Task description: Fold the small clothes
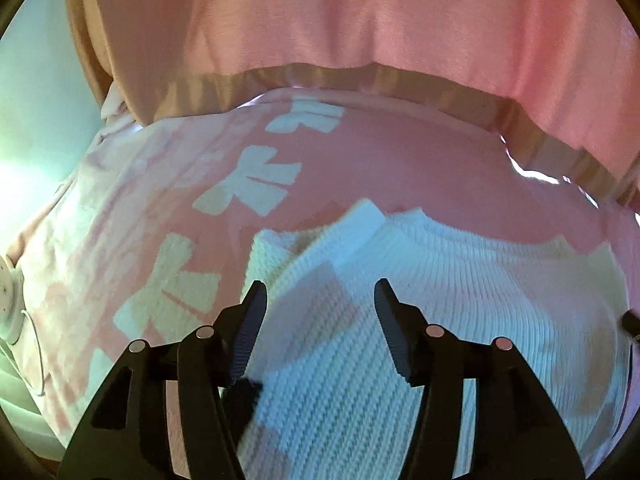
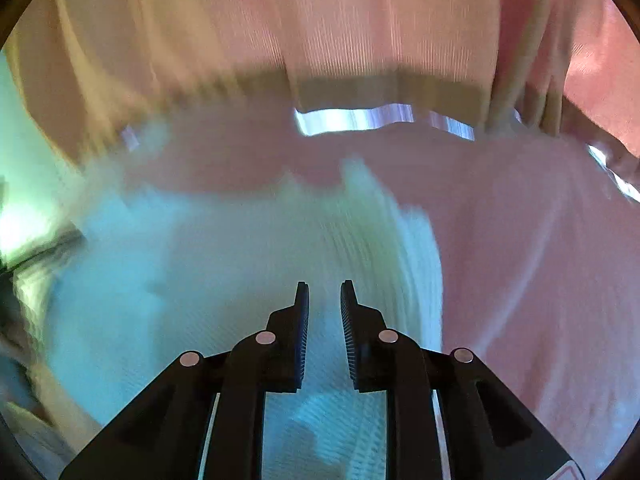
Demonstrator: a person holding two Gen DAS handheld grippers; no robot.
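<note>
**White knit partly folded, more folds to go**

A white ribbed knit garment [image 1: 420, 280] lies on a pink printed cloth [image 1: 168, 184], with a doubled flap at its upper edge – some folding looks done, though the piece is not yet a neat packet. The left gripper [image 1: 320, 292] hovers over it, jaws apart and empty. The right gripper [image 2: 325, 292] hangs above the same knit – jaws narrowly apart, nothing between them. No container shows in either view.

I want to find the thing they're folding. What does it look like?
Look for the big pink cloth with pale printed shapes spread across the surface. On it, nearest the left gripper, lies the white knitted garment. Only it is white and ribbed; everything around it is pink.
</note>
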